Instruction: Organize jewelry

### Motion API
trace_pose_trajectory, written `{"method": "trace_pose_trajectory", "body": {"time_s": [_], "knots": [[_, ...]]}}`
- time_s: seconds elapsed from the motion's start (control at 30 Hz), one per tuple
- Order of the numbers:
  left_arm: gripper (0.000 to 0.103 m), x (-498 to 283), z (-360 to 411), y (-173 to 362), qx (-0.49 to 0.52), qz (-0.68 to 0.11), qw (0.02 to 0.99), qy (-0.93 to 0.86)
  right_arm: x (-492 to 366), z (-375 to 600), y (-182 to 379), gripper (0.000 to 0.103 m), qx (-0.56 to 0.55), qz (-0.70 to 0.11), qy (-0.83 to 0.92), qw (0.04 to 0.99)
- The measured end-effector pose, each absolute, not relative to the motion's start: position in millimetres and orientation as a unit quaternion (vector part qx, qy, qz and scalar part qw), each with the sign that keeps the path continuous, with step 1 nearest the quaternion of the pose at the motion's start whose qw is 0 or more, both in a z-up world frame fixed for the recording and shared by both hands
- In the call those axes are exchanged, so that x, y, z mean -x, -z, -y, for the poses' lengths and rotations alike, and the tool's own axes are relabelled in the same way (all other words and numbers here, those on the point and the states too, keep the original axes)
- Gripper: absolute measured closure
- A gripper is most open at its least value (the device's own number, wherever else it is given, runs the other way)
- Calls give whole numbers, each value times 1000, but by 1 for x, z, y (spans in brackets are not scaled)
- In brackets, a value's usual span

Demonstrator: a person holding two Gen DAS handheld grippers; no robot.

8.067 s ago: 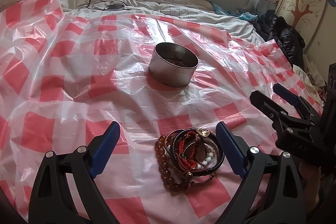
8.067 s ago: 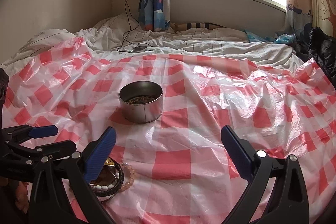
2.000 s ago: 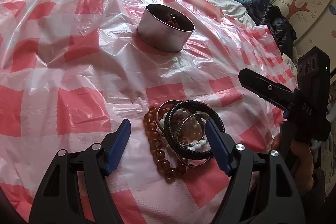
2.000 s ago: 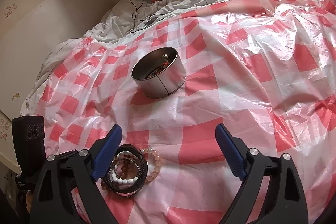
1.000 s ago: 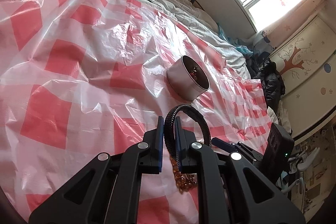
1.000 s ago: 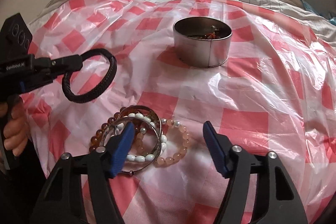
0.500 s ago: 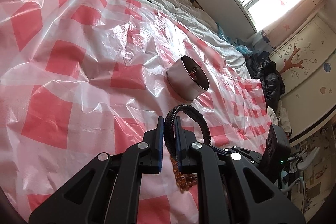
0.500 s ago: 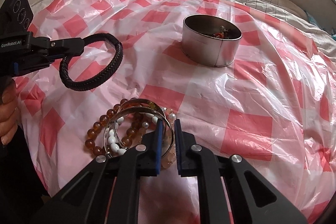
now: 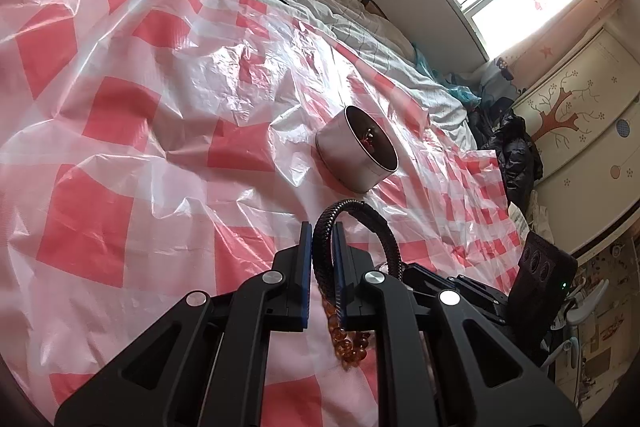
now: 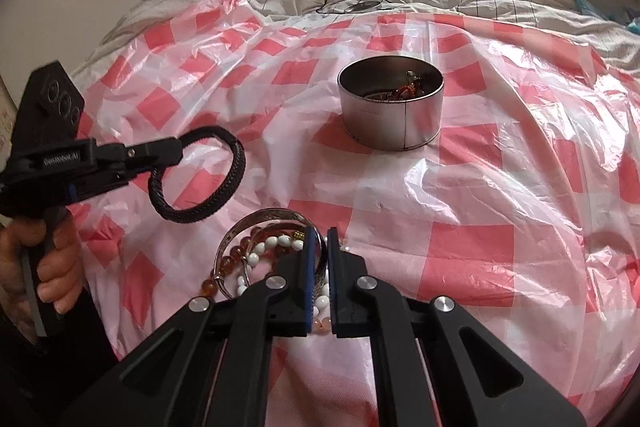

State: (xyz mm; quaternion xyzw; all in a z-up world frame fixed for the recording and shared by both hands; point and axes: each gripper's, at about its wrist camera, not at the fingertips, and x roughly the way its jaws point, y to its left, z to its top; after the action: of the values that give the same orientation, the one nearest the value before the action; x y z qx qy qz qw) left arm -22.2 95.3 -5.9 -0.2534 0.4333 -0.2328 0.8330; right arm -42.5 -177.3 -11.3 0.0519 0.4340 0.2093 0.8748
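Two bracelets gripped, tin at 12 o'clock

Left gripper [image 10: 176,151] clamps black braided bracelet [image 10: 200,175], lifted as half a second ago; right gripper [image 10: 324,239], then lower, pinches silver bangle [image 10: 256,223] above bead bracelets [image 10: 256,259]; tin [image 10: 391,107] unmoved on checked sheet [image 10: 520,187].
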Motion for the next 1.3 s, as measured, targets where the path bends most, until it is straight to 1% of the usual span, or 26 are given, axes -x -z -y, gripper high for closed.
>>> {"method": "trace_pose_trajectory", "body": {"time_s": [0.1,0.23,0.5,1.03,1.07,1.13,1.2,1.27,1.3], "knots": [[94,22,-95,5,254,-433,832,234,41,192,5,97,-103,-421,-219,874],[94,22,-92,5,252,-434,832,235,38,204,2,96,-133,-415,-210,875],[94,20,-79,9,243,-442,830,239,37,220,0,96,-159,-406,-189,880],[93,11,-68,36,187,-498,823,198,34,222,4,96,-158,-412,-180,879],[93,10,-66,37,184,-500,823,197,34,222,4,96,-158,-411,-180,879],[87,9,-63,41,173,-507,822,191,35,222,3,96,-158,-410,-181,880],[85,8,-60,43,161,-508,826,184,35,222,3,96,-158,-410,-181,880],[80,6,-57,44,154,-509,827,184,36,222,3,96,-157,-411,-181,879],[75,5,-55,45,150,-511,826,186,36,222,3,96,-157,-412,-181,879]]}}
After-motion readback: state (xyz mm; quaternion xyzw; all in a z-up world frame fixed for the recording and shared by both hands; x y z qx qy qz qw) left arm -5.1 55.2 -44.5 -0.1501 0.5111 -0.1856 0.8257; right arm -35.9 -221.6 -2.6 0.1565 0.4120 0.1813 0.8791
